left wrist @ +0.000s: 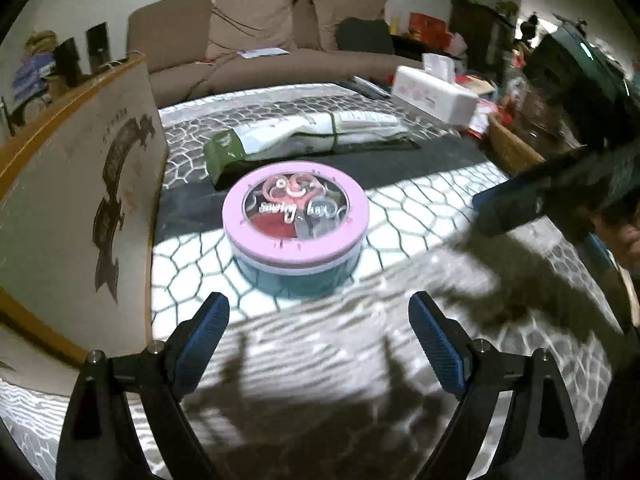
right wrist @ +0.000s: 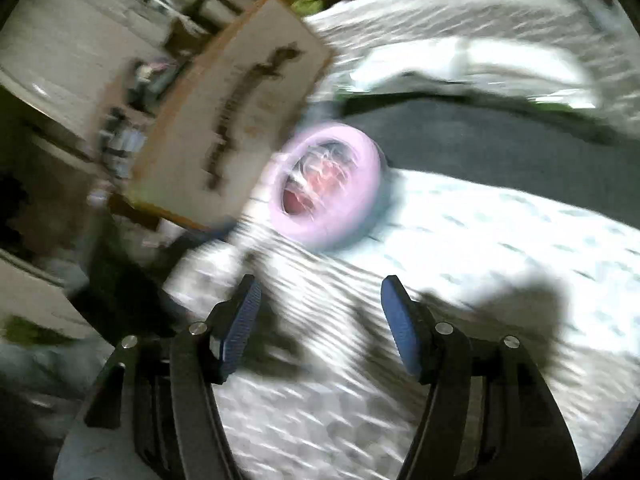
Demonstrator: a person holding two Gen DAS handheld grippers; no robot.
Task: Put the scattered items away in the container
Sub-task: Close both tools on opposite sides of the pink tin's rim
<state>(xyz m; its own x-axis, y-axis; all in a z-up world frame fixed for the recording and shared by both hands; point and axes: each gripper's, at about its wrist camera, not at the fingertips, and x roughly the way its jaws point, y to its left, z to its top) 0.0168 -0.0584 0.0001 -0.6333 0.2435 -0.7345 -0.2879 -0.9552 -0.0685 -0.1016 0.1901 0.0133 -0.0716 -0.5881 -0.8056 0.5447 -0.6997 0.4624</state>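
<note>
My left gripper [left wrist: 318,336] gapes empty at frame bottom, lined up below the lidded sewing box [left wrist: 296,222] at centre; my right gripper [right wrist: 320,320] is half-open, empty.

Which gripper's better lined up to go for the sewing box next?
Left, probably. The left gripper is open with the pink-lidded sewing box centred ahead. The right gripper sees it off to the left in a blurred view.
</note>
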